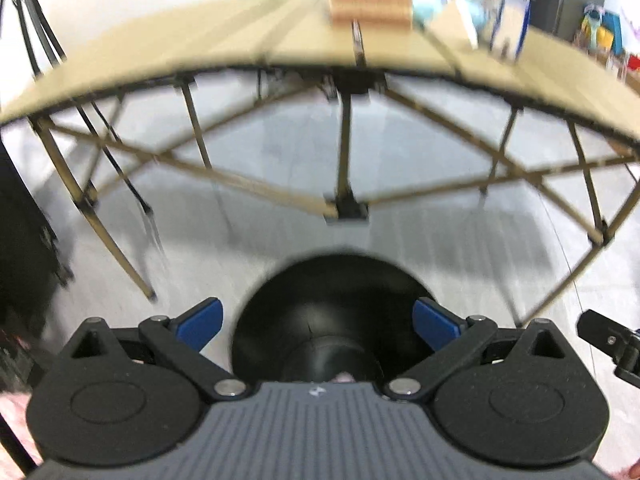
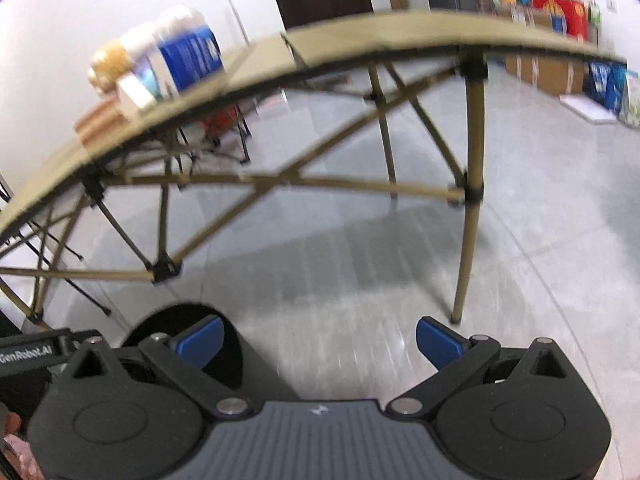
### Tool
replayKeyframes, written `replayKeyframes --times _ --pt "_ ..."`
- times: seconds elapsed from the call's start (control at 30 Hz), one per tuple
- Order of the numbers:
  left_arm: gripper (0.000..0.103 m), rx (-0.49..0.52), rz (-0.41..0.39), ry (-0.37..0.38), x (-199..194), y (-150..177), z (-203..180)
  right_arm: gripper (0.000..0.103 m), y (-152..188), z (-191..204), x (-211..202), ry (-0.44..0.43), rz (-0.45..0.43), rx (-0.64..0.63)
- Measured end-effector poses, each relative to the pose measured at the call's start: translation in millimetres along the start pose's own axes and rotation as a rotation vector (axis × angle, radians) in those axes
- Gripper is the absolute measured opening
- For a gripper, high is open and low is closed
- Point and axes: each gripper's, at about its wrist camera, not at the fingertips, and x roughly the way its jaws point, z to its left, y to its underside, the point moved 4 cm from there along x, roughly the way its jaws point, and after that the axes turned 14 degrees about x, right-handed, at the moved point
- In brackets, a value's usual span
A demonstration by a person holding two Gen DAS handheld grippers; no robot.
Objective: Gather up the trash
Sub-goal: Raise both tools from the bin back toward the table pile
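Grey floor; left gripper (image 2: 32, 354) arm reads "GenRobot.AI".

We count one folding table (image 1: 168, 44), one black round bin (image 1: 332, 312) on the floor, and two grippers — left (image 1: 318, 326) and right (image 2: 320, 342), each with two blue pads. The blurred packages on the tabletop run together — we cannot count them.

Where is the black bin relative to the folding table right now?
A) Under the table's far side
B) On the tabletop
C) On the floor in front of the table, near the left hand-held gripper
C: in the left wrist view the black bin sits low between the open left hand-held gripper fingers, with the table beyond and above it.
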Motion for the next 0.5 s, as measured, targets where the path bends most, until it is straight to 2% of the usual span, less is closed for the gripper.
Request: replayKeyframes --times 0.27,0.5 --pt "0.103 -0.006 -0.191 -0.040 -38 -34 20 0.103 -30 29 -33 -0.126 -0.205 -0.104" --pt "0.103 -0.052 -0.281 -0.060 -47 -75 42 0.103 -66 61 -49 -0.176 -0.407 -0.213"
